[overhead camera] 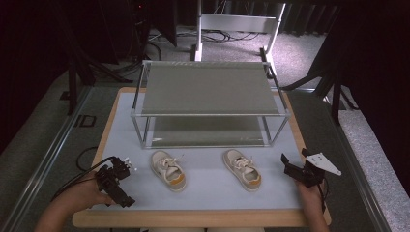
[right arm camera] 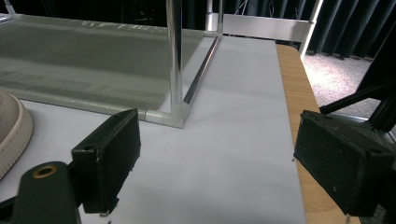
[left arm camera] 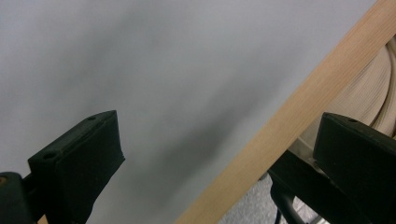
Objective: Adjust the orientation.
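Cream canvas and an orange heel mark the pair of small sneakers waiting on a pale grey mat, in front of a two-tier metal shoe rack (overhead camera: 211,115). At left, the left gripper (overhead camera: 126,163) hovers near the mat's front corner, its jaws spread wide with nothing between them, a little apart from the left shoe (overhead camera: 168,170), which lies toe toward the rack. Farther right sits the right shoe (overhead camera: 242,169), angled the same way, and beyond it the right gripper (overhead camera: 292,165), also gaping and empty, pointed toward the rack's near corner post. Both shoes look light and soft-sided, likely to crumple if pinched across the laces; the stiffer heel collar or the rubber sole edge would probably give the surest hold. Loose laces could snag a jaw. Each shoe stands well clear of the rack's empty lower shelf.
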A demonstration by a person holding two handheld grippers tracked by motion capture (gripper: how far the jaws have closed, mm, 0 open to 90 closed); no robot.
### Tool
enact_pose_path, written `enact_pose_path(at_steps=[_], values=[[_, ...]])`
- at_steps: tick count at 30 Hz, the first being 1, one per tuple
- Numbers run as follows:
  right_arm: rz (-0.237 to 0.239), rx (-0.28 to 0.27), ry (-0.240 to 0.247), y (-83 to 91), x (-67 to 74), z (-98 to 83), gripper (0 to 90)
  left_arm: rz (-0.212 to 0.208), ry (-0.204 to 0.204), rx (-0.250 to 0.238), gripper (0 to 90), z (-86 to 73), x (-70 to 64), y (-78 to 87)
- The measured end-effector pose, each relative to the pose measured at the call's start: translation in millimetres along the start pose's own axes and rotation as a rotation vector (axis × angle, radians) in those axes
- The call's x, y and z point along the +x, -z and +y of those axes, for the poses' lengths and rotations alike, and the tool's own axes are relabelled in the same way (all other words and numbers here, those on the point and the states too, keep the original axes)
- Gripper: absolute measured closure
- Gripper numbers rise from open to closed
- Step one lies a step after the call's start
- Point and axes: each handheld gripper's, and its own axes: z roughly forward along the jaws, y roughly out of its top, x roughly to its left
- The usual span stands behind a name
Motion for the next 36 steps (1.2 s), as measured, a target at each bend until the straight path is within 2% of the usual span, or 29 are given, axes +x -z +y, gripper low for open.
enact_pose_path(at_steps=[5, 6, 9, 14, 15, 17, 36], values=[[0.0, 0.0, 0.0, 0.0, 0.1, 0.0, 14.1, -0.004, 0.001, 0.013, 0.9, 1.0, -2.5, 1.5], [0.001, 0.0, 0.001, 0.0, 0.3, 0.0, 14.1, -0.012, -0.021, 0.013, 0.9, 2.2, -6.7, 4.1], [0.002, 0.002, 0.006, -0.2, 0.4, 0.0, 14.3, -0.014, -0.045, 0.012, 0.9, 4.4, -10.6, 7.1], [0.001, 0.002, 0.009, -0.1, 0.7, 0.0, 14.3, -0.014, -0.054, 0.007, 1.0, 9.0, -14.4, 13.7], [0.001, 0.001, 0.009, -0.1, 0.6, 0.0, 14.3, -0.003, -0.059, 0.007, 0.9, 10.4, -15.9, 14.7], [0.001, 0.001, 0.008, -0.1, 0.5, 0.0, 14.3, 0.001, -0.058, 0.007, 0.9, 13.8, -18.3, 16.8], [0.002, -0.003, 0.005, 0.3, 0.4, -0.2, 14.3, -0.028, -0.19, -0.058, 1.0, 60.8, -46.0, 40.0]])
